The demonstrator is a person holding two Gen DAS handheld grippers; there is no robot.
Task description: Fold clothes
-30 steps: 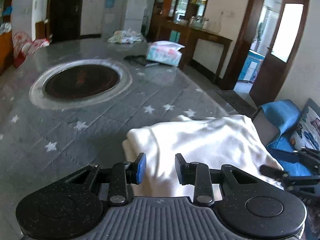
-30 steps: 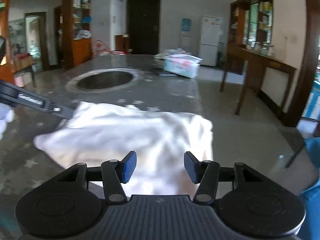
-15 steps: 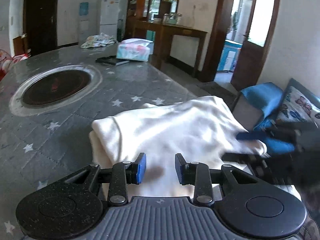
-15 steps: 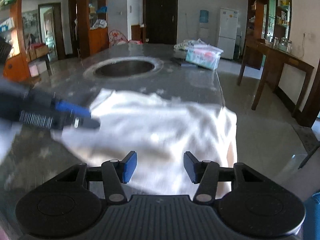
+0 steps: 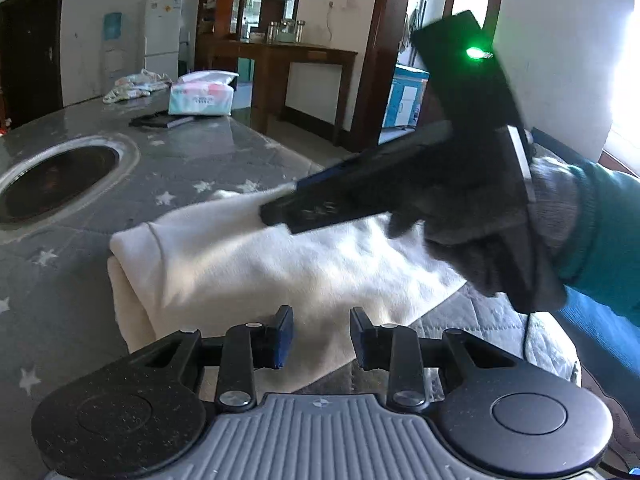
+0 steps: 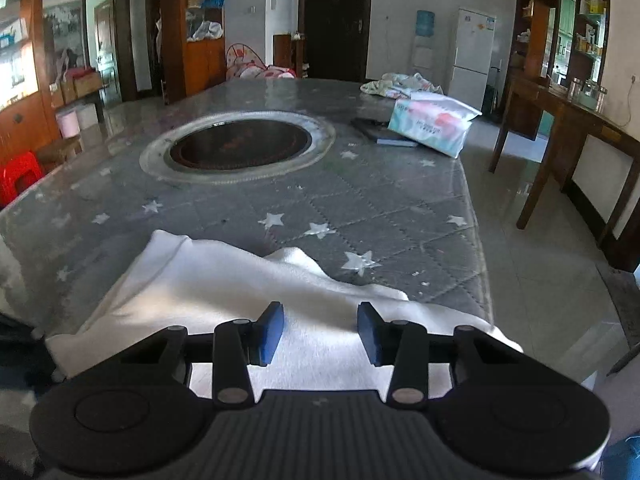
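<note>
The right hand-held gripper point(image 5: 280, 210) now reaches across the left wrist view from the right, raised over the far part of the white garment point(image 5: 256, 264); one second ago only its tips showed at the right edge of that view. The gloved right hand point(image 5: 492, 236) holding it now fills the right side of that view.

In the right wrist view, the left hand-held gripper, previously stretched over the garment point(image 6: 224, 292) from the left, is now out of sight. The garment now lies closer beneath the right hand-held gripper point(image 6: 320, 328), with its far edge rumpled into a raised fold.
</note>
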